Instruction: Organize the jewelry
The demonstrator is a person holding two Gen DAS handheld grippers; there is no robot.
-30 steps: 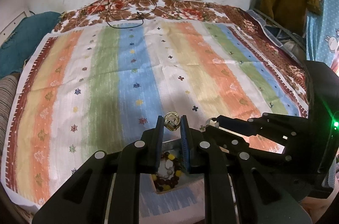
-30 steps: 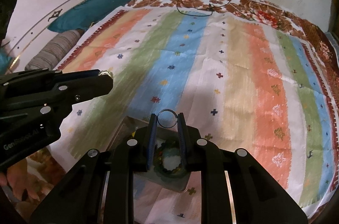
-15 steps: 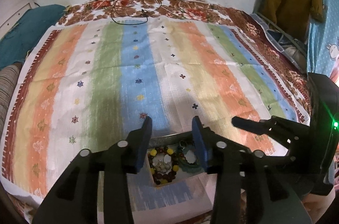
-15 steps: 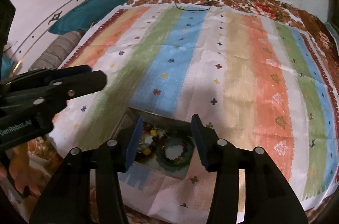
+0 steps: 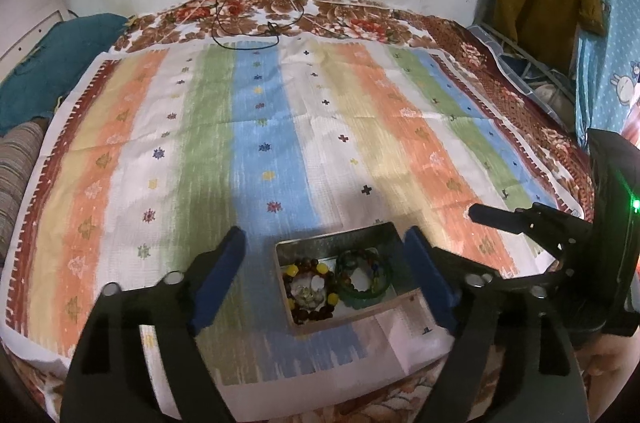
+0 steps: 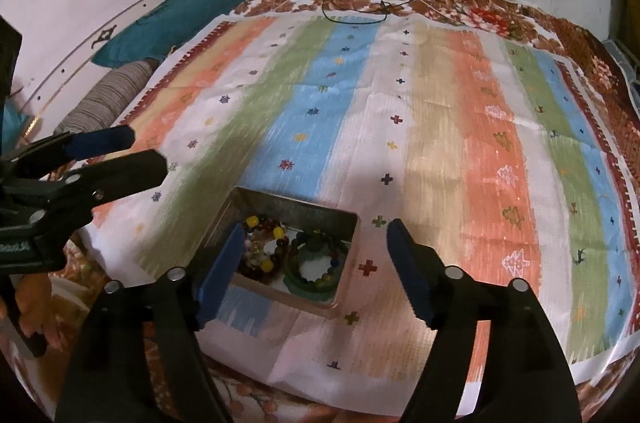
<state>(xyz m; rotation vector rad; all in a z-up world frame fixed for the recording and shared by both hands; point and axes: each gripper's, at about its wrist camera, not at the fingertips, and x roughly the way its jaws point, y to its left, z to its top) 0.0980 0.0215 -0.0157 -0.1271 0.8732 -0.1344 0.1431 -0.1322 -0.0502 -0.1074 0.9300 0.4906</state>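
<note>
- While both tools hung over the near edge of the bed (image 5: 280,127), we noted the left hand-held gripper (image 5: 324,255) spread wide with nothing between its blue pads (image 5: 218,277).
- Right hand-held gripper (image 6: 316,251) likewise gaped wide and carried nothing.
- Jewelry box (image 5: 394,287), a shallow metal tray, lay on the striped cloth (image 6: 440,127) close to the bed's near edge, directly ahead of and below both tools.
- Inside it sat two bracelets side by side: a brown-and-yellow beaded bracelet (image 5: 308,289) on the left half, a green beaded bracelet (image 5: 362,277) on the right half. Small pale pieces lay within each ring; too small for us to name.
- Box's long axis ran left to right across both views, slightly skewed.
- From the right wrist view, the box sat nearer that tool's left finger; from the left wrist view it sat almost centred between the fingers.
- We judged the left tool better lined up for any next reach into the box.
- No loose jewelry was visible on the cloth.
</note>
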